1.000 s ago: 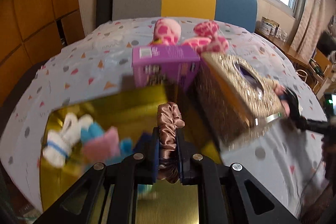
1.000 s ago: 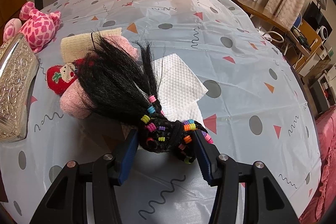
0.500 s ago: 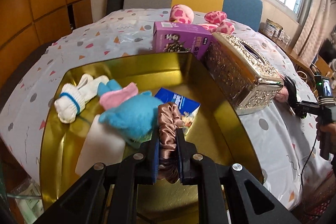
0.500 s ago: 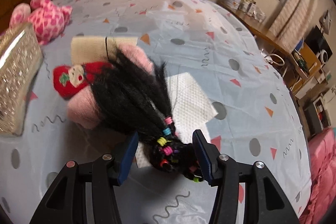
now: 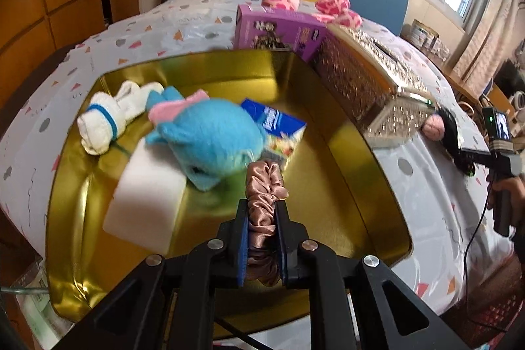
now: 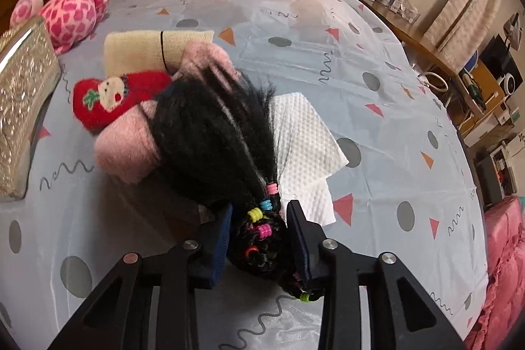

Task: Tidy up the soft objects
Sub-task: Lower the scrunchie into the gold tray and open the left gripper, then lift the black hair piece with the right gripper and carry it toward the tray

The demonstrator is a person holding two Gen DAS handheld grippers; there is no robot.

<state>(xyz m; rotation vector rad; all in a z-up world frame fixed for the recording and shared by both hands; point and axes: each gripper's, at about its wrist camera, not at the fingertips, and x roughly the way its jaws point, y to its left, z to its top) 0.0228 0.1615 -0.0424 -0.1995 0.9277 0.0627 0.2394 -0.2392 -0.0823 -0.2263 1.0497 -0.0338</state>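
Observation:
My left gripper (image 5: 261, 212) is shut on a brown satin scrunchie (image 5: 265, 186) and holds it above the gold tray (image 5: 331, 133). In the tray lie a blue plush toy (image 5: 210, 140), a white sock (image 5: 105, 117), a white sponge block (image 5: 147, 202) and a blue packet (image 5: 279, 127). My right gripper (image 6: 261, 218) is shut on a black hairpiece with coloured beads (image 6: 216, 133), lifted above the tablecloth. The right gripper also shows in the left wrist view (image 5: 466, 153), beyond the tissue box.
A silver tissue box (image 5: 370, 81) and a purple box (image 5: 279, 31) stand beside the tray. A pink rolled cloth (image 6: 131, 143), a red plush (image 6: 111, 97), a cream cloth (image 6: 147, 51), a white paper towel (image 6: 305, 143) and a pink spotted plush (image 6: 72, 12) lie on the table.
My left gripper has drawn back and lowered over the tray with the scrunchie. My right gripper has closed tighter on the hairpiece and raised it slightly.

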